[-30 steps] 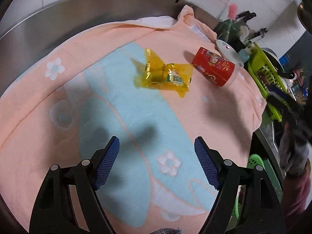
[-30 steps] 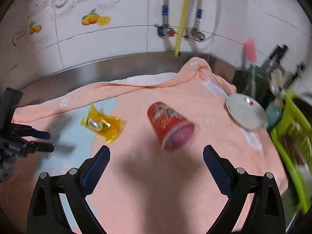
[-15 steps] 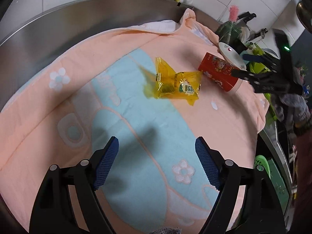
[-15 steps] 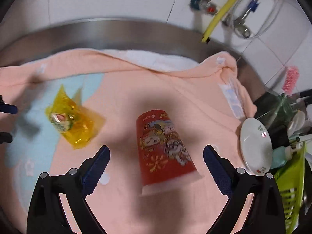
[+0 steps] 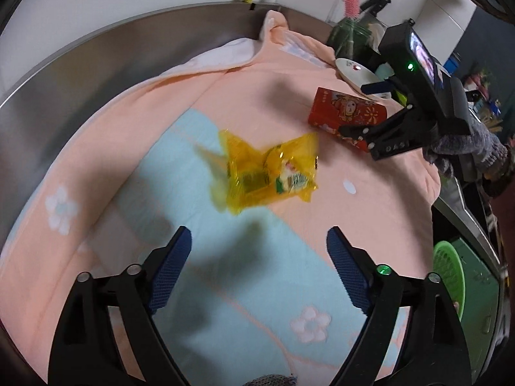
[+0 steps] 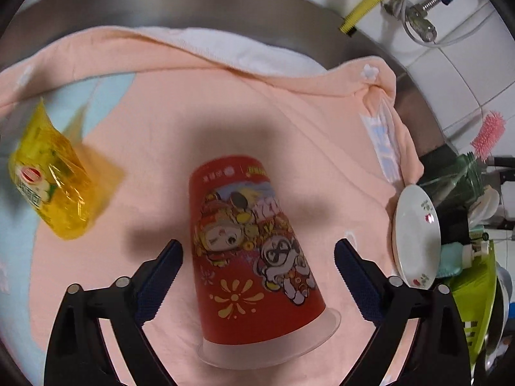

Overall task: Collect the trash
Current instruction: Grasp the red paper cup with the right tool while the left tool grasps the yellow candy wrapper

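A red paper cup [image 6: 251, 251] with cartoon figures lies on its side on a pink and blue towel [image 6: 161, 122]. My right gripper [image 6: 257, 276] is open, its fingers on either side of the cup without touching it. The cup [image 5: 346, 117] and the right gripper [image 5: 383, 109] also show in the left wrist view. A crumpled yellow wrapper [image 5: 267, 173] lies on the towel [image 5: 96, 173], also seen in the right wrist view [image 6: 54, 193]. My left gripper [image 5: 259, 267] is open and empty, just short of the wrapper.
A steel basin wall [image 5: 96, 64] curves behind the towel. A white saucer [image 6: 416, 234], a green jar with a pink brush [image 6: 463, 177] and a green rack [image 6: 476, 302] stand at the right. A green basket [image 5: 449, 276] sits below the counter edge.
My right gripper has come down and forward until its fingers straddle the red cup. My left gripper has moved closer to the yellow wrapper. Both stay open.
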Tool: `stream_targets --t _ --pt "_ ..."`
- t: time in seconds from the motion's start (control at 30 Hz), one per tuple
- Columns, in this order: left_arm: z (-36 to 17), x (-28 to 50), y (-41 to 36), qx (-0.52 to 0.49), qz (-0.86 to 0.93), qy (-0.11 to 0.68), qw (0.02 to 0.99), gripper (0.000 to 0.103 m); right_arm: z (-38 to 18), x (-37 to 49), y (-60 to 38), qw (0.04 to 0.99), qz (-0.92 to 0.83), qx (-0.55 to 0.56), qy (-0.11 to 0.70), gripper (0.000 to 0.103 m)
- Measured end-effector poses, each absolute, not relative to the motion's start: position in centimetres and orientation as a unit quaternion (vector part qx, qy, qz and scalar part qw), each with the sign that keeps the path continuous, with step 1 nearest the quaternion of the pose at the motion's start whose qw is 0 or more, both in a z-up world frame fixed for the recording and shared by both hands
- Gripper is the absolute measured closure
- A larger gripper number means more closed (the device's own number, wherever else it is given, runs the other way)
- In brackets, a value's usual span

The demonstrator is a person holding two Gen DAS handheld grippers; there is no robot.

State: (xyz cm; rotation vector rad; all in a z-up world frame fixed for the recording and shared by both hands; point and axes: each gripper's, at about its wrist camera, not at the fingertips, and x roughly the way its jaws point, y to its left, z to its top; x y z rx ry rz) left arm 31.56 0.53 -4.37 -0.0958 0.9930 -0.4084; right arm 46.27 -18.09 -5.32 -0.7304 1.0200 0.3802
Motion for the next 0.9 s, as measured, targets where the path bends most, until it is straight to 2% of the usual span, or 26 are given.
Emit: stream_targets --t 0.07,0.33,0.9 --pt "-4.4 32.5 0.0 -0.033 -0.199 0.472 0.858 0.017 -5.9 46.2 -18.3 0.790 0.172 -0.336 0.483 0.028" --pt "-5.6 37.0 -0.2 -0.061 -0.207 0.479 0.851 0.015 -5.3 44.4 -20.1 0.814 0.170 -0.287 0.476 0.029" --pt "-8.1 40.1 -1.0 -0.103 -0.233 0.488 0.835 0.016 -2.8 37.0 -25.3 0.853 0.193 -0.143 0.463 0.033"
